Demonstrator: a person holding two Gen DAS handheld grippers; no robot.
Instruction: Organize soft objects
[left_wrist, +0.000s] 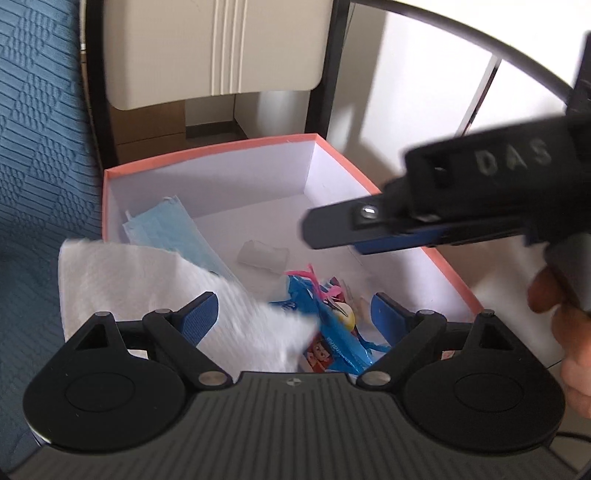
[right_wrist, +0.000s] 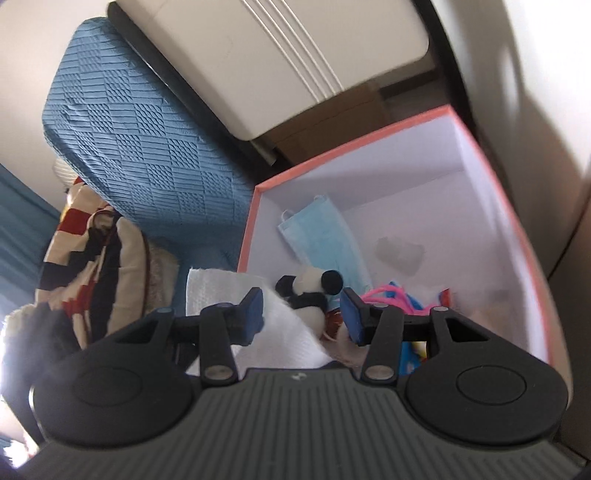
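1. Panda plush: lying in the pink-rimmed box, at 12 o'clock from the right gripper (the nearer one), jaws spread wide, empty.
2. Paper towel: draping the box's edge at 11 o'clock of the left gripper, jaws gaping wide, holding nothing.

We are looking at a blue textured cover lying over furniture just beside the work area, its woven squares showing clearly. Behind it, a cream panel with raised ribs is standing against a dark frame. Brown cardboard, possibly stacked boxes, is sitting below that panel. A striped cushion is leaning at the far left.
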